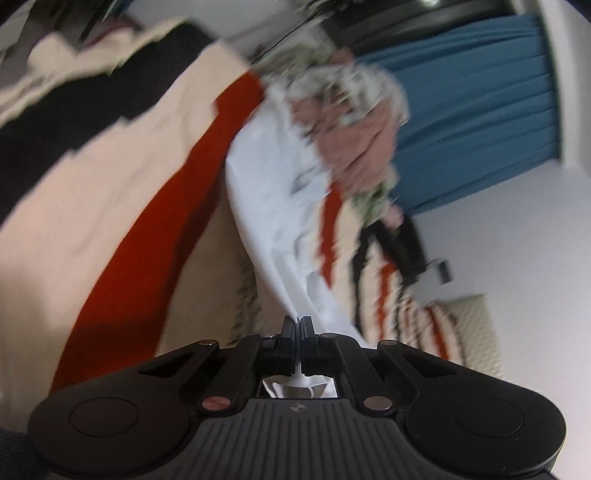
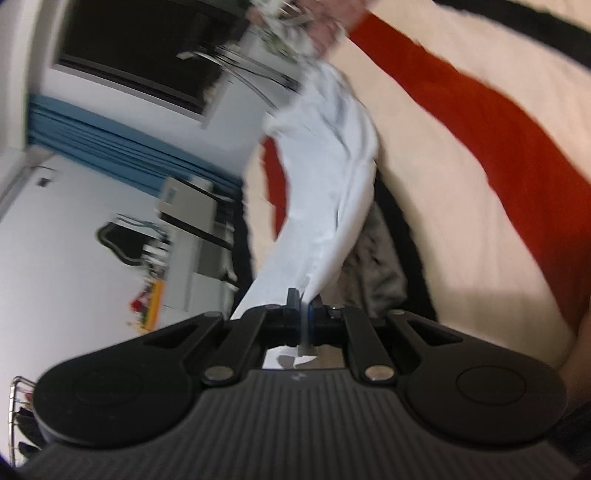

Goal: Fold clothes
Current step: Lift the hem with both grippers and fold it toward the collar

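Note:
A white garment (image 1: 269, 192) stretches between both grippers above a bed. My left gripper (image 1: 296, 321) is shut on one end of it; the cloth runs up and away toward the other hand (image 1: 354, 147), which holds the other gripper. In the right wrist view my right gripper (image 2: 303, 300) is shut on the other end of the white garment (image 2: 332, 177), which runs up toward the far hand (image 2: 325, 33). Both views are motion-blurred and tilted.
Below lies a bedspread (image 1: 110, 192) in cream with red and black stripes (image 2: 498, 140). A grey cloth (image 2: 373, 258) lies on it under the garment. Blue curtains (image 1: 472, 122), white walls, a dark window (image 2: 140, 48) and a white cabinet (image 2: 192, 221) stand beyond.

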Tool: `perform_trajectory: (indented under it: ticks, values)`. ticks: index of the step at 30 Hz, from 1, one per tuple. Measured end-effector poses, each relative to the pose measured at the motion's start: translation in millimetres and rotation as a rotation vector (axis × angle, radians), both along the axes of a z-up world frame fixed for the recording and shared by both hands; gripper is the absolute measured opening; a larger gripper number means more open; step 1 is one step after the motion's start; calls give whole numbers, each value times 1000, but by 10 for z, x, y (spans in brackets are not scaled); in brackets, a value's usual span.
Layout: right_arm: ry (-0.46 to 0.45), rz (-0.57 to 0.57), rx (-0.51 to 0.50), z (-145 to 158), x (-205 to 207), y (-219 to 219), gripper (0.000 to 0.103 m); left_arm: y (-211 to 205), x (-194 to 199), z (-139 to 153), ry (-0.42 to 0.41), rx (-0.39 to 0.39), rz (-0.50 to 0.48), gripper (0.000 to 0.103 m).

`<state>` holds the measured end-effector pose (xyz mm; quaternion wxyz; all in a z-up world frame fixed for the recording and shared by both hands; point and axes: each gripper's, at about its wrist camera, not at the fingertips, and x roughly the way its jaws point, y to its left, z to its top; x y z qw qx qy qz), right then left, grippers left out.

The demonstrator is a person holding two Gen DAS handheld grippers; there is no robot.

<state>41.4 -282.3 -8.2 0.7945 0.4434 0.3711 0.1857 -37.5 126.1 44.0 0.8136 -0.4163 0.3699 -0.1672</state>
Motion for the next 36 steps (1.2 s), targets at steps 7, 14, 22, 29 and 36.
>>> perform_trajectory:
  ticks: [7, 14, 22, 29, 36]
  values:
    - [-82, 42, -50, 337, -352, -278, 7, -84, -447, 315, -1, 5, -45, 1]
    - [2, 61, -84, -13, -702, -350, 7, -122, -634, 7, 131, -4, -66, 1]
    - [37, 23, -27, -92, -114, -226, 7, -100, -25, -135, 175, -13, -32, 1]
    - [-15, -65, -63, -155, 1098, -112, 7, -39, 1189, 9, 108, 94, 43, 1]
    - [-67, -92, -151, -483, 2172, 61, 7, -205, 2344, -153, 4, 269, 111, 2]
